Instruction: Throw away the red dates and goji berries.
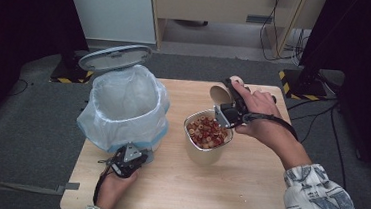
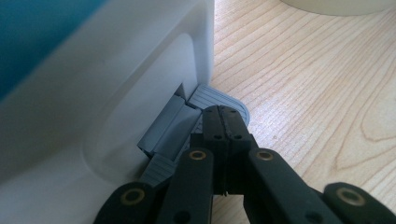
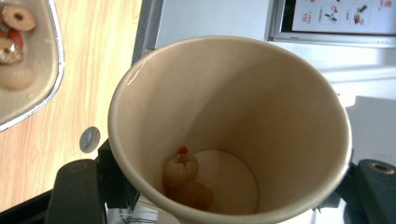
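Nearest the high camera, the left gripper (image 1: 130,159) sits low on the wooden table (image 1: 246,199), its jaws clenched together and pressing on the grey pedal (image 2: 219,99) at the foot of the bin (image 1: 123,104). The bin's lid (image 1: 115,58) stands raised, and a pale bag (image 1: 144,89) lines its opening. Right of the bin stands a tub (image 1: 206,136) full of red and tan cereal rings (image 1: 208,130). Just beyond the tub, the right gripper (image 1: 228,99) grasps a paper cup (image 3: 229,126), tipped on its side above the tub's far rim. A few pale pieces (image 3: 184,179) cling near the cup's bottom. A poster (image 3: 343,15) behind the cup carries print too small to read.
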